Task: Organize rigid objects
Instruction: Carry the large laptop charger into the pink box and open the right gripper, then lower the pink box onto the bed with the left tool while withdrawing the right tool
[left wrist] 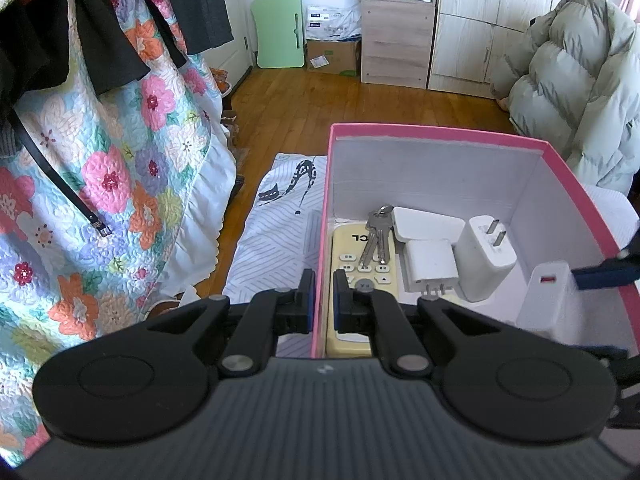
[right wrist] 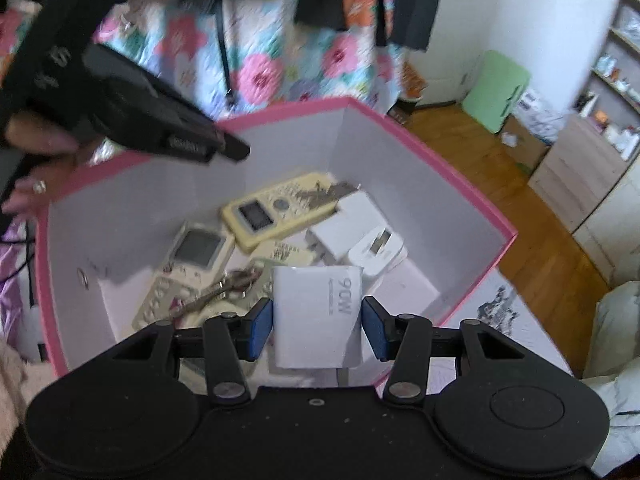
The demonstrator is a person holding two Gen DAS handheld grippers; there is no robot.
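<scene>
A pink box [left wrist: 440, 133] with white inner walls holds a cream remote [left wrist: 362, 256], a bunch of keys [left wrist: 376, 236] and several white chargers [left wrist: 486, 258]. My left gripper [left wrist: 323, 298] is shut on the box's left wall [left wrist: 320, 280]. In the right wrist view the box [right wrist: 400, 128] also holds a second remote [right wrist: 188, 268] and more keys [right wrist: 224, 288]. My right gripper [right wrist: 318, 326] is inside the box, open around a white 90W charger [right wrist: 316, 316]; a small gap shows at each pad. The charger also shows in the left wrist view [left wrist: 544, 304].
A floral quilt [left wrist: 100, 184] with dark clothes hangs at the left. The box rests on white striped bedding [left wrist: 276, 232]. A puffy coat [left wrist: 572, 80] lies at the right. A wooden floor, a cabinet [left wrist: 394, 36] and a green board [left wrist: 278, 30] are beyond.
</scene>
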